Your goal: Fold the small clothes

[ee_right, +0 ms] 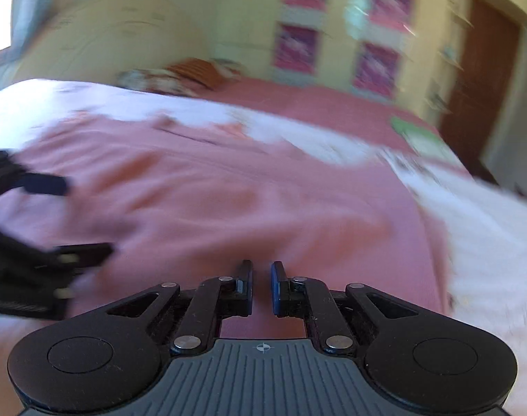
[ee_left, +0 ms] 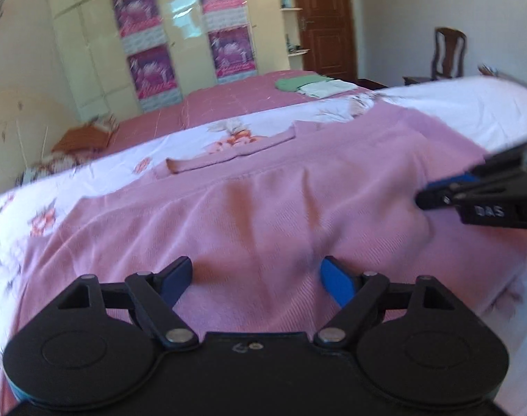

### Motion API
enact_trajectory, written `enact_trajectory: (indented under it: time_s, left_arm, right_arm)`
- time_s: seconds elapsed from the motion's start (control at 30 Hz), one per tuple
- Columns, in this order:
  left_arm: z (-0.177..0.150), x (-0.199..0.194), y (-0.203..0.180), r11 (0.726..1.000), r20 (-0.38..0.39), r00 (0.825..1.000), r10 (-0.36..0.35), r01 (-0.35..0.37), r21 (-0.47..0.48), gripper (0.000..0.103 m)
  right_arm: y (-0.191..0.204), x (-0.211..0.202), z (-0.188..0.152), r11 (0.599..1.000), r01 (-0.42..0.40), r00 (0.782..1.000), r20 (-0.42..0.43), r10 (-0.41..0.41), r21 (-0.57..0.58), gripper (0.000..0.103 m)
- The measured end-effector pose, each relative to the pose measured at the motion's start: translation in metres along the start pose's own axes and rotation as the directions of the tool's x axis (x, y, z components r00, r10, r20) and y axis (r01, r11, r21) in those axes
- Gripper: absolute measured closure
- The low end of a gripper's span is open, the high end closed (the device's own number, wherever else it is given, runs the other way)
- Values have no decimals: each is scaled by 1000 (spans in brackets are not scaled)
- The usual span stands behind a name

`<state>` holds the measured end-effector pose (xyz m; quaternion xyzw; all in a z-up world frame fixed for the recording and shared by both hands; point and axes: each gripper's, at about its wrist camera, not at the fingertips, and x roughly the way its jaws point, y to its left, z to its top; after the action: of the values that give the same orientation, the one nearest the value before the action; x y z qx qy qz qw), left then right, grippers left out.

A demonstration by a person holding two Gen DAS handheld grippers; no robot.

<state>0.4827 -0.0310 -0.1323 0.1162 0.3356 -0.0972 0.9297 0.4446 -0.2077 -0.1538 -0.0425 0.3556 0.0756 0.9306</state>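
A pink knitted garment (ee_left: 263, 190) lies spread on the white flowered sheet (ee_left: 437, 104), with one sleeve (ee_left: 229, 149) lying along its far edge. My left gripper (ee_left: 256, 277) is open just over the garment's near part, with only flat cloth below the blue pads. My right gripper (ee_left: 424, 199) comes in from the right, shut on a pinch of the garment, and the cloth puckers at its tips. In the blurred right wrist view the right gripper (ee_right: 261, 270) shows a narrow gap with pink garment (ee_right: 246, 180) in it. The left gripper (ee_right: 72, 218) is at the left edge.
Folded green and white clothes (ee_left: 312, 85) sit far back on the pink bedspread (ee_left: 229, 97). An orange cushion (ee_left: 83, 137) lies at the bed's far left. Behind stand a wardrobe with pink posters (ee_left: 142, 34), a brown door (ee_left: 326, 20) and a wooden chair (ee_left: 449, 52).
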Motion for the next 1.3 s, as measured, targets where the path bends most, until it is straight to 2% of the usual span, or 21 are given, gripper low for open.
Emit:
enact_trajectory:
  time_s: [0.03, 0.1, 0.13, 0.17, 0.27, 0.33, 0.43, 0.5, 0.57, 0.6, 0.67, 0.9, 1.03, 1.1, 1.17, 1.23, 1.3]
  left_arm:
    - [0, -5, 5, 1000, 28, 1000, 14, -14, -13, 23]
    - [-4, -10, 13, 999, 62, 998, 18, -16, -44, 23]
    - [-7, -5, 15, 998, 34, 999, 11, -9, -56, 23]
    - [-9, 1, 15, 998, 7, 1000, 15, -14, -66, 22]
    - [-8, 1, 10, 995, 11, 1000, 26, -25, -100, 23]
    - [-5, 1, 5, 995, -3, 999, 47, -47, -86, 23]
    - [-5, -10, 9, 993, 13, 999, 44, -42, -114, 23]
    - [-7, -15, 10, 992, 18, 998, 55, -53, -116, 23]
    - [-12, -9, 9, 994, -20, 998, 57, -59, -95, 22]
    - [-14, -8, 10, 993, -18, 998, 52, -54, -102, 22]
    - [-15, -8, 12, 993, -22, 999, 46, -48, -110, 22]
    - [-21, -22, 20, 991, -46, 998, 53, -58, -122, 22]
    - [-47, -47, 45, 982, -39, 997, 63, -69, -178, 21]
    - [-67, -62, 65, 971, -50, 988, 147, -154, -183, 21]
    - [-90, -74, 96, 946, -57, 984, 172, -181, -268, 20]
    - [-114, -90, 131, 903, -66, 983, 173, -185, -387, 20]
    - [-125, -105, 151, 853, -93, 975, 204, -223, -472, 25]
  right_arm:
    - [-11, 0, -1, 998, -34, 999, 8, 34, 54, 95]
    - [-18, -11, 1, 999, -28, 1000, 6, 28, 39, 95]
    - [-17, -23, -1, 1000, -8, 999, 54, 7, 24, 95]
    - [-18, -31, -2, 999, -26, 996, 80, 23, 30, 95]
    - [-8, -33, -4, 997, -78, 993, 87, 76, 19, 95]
    - [7, -17, -6, 997, -68, 998, 17, 68, -31, 95]
    - [18, -13, -2, 999, -34, 999, 5, 34, -42, 95]
    - [19, -31, 4, 997, -74, 994, 84, 75, -11, 95]
    - [27, -40, 7, 994, -105, 987, 119, 108, -34, 95]
    - [34, -36, 6, 991, -115, 988, 99, 121, -61, 95]
    - [45, -14, 0, 991, -82, 997, -3, 82, -110, 95]
    - [48, -29, 6, 995, -70, 997, 29, 72, -74, 95]
    - [48, -43, 5, 996, -75, 996, 36, 77, -54, 95]
    - [47, -50, 3, 996, -76, 996, 37, 78, -53, 95]
    - [47, -56, 1, 995, -77, 996, 32, 79, -57, 95]
    - [47, -62, -2, 995, -78, 996, 29, 80, -56, 95]
    - [46, -65, -4, 996, -84, 996, 29, 85, -32, 95]
